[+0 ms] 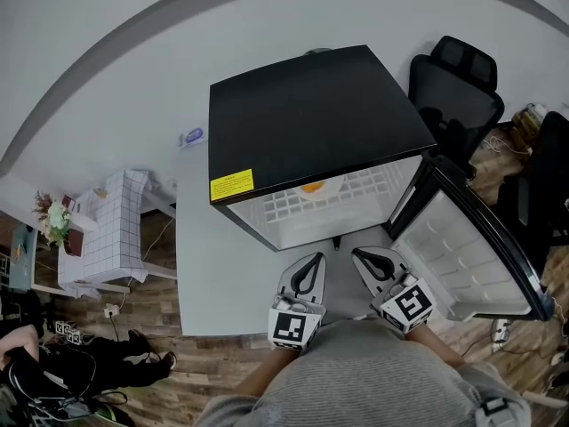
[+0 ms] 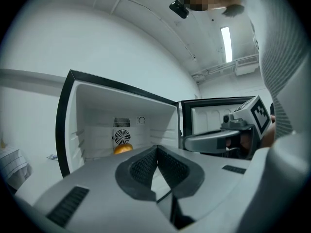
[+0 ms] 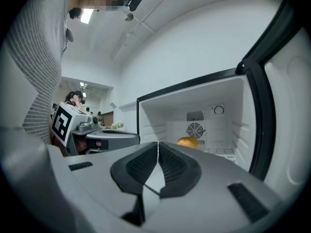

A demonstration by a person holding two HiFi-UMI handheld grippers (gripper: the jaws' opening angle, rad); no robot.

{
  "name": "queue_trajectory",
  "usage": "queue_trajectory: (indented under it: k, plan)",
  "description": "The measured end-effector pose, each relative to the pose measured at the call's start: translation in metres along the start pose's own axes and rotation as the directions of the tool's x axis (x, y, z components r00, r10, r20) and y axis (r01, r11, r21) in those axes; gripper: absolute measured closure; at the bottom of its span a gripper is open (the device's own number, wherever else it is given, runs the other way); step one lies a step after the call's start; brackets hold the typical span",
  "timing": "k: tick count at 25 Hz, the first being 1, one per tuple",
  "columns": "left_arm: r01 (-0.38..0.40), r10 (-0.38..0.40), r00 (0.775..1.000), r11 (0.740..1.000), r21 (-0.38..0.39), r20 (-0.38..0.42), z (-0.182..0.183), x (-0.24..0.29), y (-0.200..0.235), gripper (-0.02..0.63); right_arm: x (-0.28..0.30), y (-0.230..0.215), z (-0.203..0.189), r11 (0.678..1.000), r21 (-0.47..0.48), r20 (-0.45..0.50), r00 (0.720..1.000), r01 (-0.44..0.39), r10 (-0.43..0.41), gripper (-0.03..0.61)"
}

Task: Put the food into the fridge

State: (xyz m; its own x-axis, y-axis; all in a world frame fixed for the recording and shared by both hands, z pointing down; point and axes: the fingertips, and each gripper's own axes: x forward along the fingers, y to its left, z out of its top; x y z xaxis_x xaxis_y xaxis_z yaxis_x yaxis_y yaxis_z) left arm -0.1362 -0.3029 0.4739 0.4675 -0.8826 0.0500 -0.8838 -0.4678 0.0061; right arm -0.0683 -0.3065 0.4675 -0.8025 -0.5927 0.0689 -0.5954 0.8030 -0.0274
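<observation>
A small black fridge [image 1: 311,123] stands on the table with its door [image 1: 471,247] swung open to the right. An orange food item [image 1: 313,187] lies on the white wire shelf inside, at the back near the fan; it also shows as the orange food [image 2: 122,149] in the left gripper view and the orange food [image 3: 187,141] in the right gripper view. My left gripper [image 1: 308,265] and right gripper [image 1: 366,259] hang side by side just in front of the fridge opening. Both are shut and hold nothing.
The grey table [image 1: 200,265] ends to the left, with a white checked stand [image 1: 111,229] and flowers [image 1: 53,216] beyond. Black office chairs [image 1: 458,87] stand behind the open door. A small white item [image 1: 192,136] lies on the table left of the fridge.
</observation>
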Motion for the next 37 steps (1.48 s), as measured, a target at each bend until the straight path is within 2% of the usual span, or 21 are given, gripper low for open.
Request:
queue_trajectory:
  k: [5,16,20,26,31,37]
  plan:
    - [0.020,-0.020,1.000,1.000,-0.007,0.014,0.003,0.005,-0.006,0.603,0.001,-0.003,0.008,1.000,0.003,0.044,0.999,0.012,-0.012,0.566]
    - [0.031,-0.032,0.999,0.999,-0.038,-0.022,-0.002,0.009,-0.006,0.603,0.004,-0.002,0.003,1.000,-0.005,0.000,1.000,0.016,-0.016,0.566]
    - [0.037,-0.039,0.999,0.998,-0.045,-0.035,-0.006,0.010,-0.008,0.603,0.005,-0.004,0.006,1.000,0.014,0.028,1.000,0.007,-0.007,0.566]
    - [0.045,-0.047,0.998,0.998,-0.050,-0.046,-0.013,0.012,-0.008,0.603,0.002,-0.009,0.003,0.999,0.011,-0.003,0.999,0.033,-0.033,0.566]
    - [0.052,-0.055,0.997,0.997,-0.053,-0.050,-0.014,0.014,-0.010,0.603,0.002,-0.006,0.008,1.000,0.021,0.041,0.999,0.008,-0.009,0.566]
    - [0.056,-0.058,0.997,0.997,-0.052,-0.051,-0.013,0.014,-0.013,0.603,0.000,-0.006,0.003,1.000,0.014,0.005,1.000,0.007,-0.007,0.566]
